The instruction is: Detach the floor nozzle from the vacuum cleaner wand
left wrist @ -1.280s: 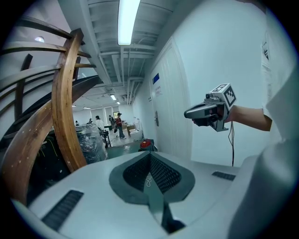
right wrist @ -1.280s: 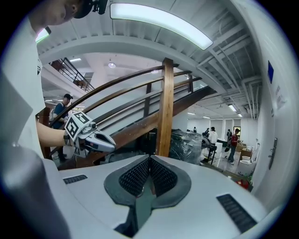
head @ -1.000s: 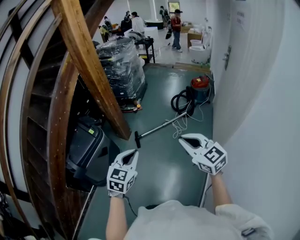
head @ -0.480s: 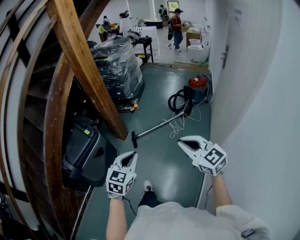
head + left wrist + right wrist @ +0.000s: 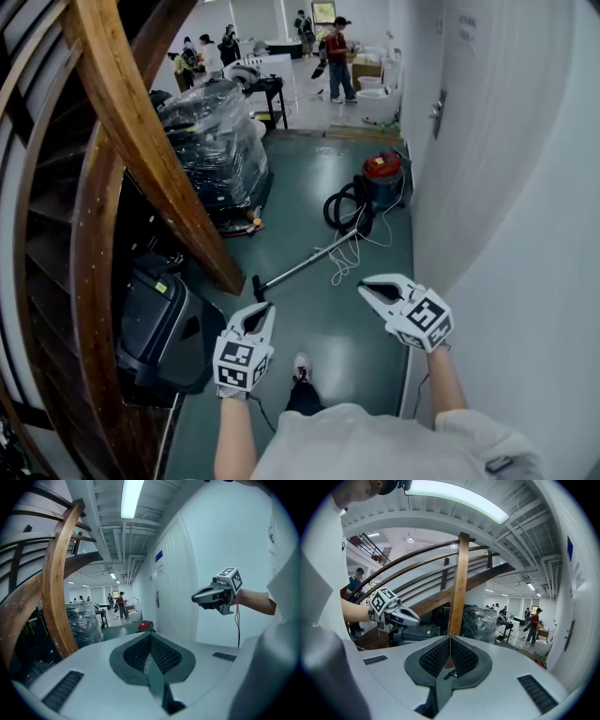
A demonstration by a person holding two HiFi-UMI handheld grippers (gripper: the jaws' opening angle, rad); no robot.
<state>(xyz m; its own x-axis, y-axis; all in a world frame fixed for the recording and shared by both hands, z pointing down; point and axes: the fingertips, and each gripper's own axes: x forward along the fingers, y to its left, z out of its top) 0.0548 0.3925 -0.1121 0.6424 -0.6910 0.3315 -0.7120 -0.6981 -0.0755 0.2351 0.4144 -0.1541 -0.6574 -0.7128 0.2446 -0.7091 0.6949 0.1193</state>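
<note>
Because everything for this job lies on the green floor (image 5: 323, 323) ahead, right of the big wooden stair beam (image 5: 150, 159), nothing is within reach yet. Farthest off, by the right wall, stands the red canister (image 5: 382, 169), likely the only heavy part. Its black hose (image 5: 339, 208) loops beside it and looks limp enough to trail along without resisting. From the hose the wand (image 5: 309, 263) runs toward the person, a thin bright tube lying flat: stiff, probably light, and smooth enough to slide in a weak pinch. A white cord (image 5: 347, 258) is tangled just beside its far half and could snag. At the wand's near end, close to the foot of the beam, sits the nozzle (image 5: 257, 286), a small dark head. It looks like hard plastic, light and rigid, most likely held on by a push fit or a catch that is too small to make out. I would take the wand just above the joint with one side and the nozzle's neck with the other, then pull straight along the tube, twisting slightly if it sticks. The left tongs (image 5: 266, 307) and right tongs (image 5: 364, 289) are both pressed together with nothing between them, held in the air well short of the nozzle.
</note>
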